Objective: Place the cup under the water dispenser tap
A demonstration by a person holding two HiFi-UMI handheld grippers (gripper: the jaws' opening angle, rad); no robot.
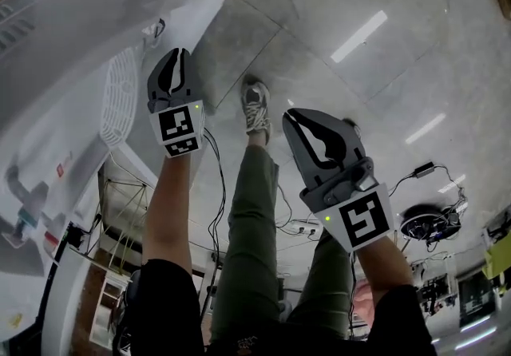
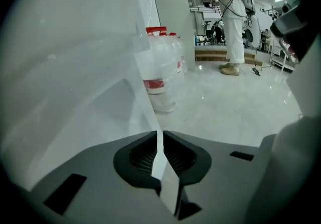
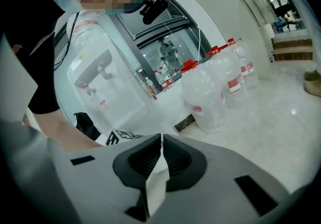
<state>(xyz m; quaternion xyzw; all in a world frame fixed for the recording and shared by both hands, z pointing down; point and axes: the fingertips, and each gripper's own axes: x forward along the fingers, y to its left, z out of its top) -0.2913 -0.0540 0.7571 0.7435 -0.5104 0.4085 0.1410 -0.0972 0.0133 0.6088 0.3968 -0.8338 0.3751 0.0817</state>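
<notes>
No cup shows in any view. The white water dispenser [image 1: 56,119] fills the left of the head view, with a slotted drip grille [image 1: 120,97] on its front. In the right gripper view the dispenser [image 3: 103,85] stands at the left, its taps [image 3: 95,75] facing out. My left gripper [image 1: 176,57] is shut with nothing between its fingers and sits just right of the grille; in its own view the left gripper [image 2: 160,133] points past the dispenser's white side. My right gripper [image 1: 294,116] hangs over the floor to the right, and in its own view the right gripper [image 3: 161,137] is shut and empty.
Several large water bottles [image 3: 213,92] with red caps stand on the floor beside the dispenser; the bottles [image 2: 161,70] also show in the left gripper view. A person in white [image 2: 233,22] stands far off. My own legs and shoe [image 1: 255,107] are below, with cables [image 1: 215,187] on the floor.
</notes>
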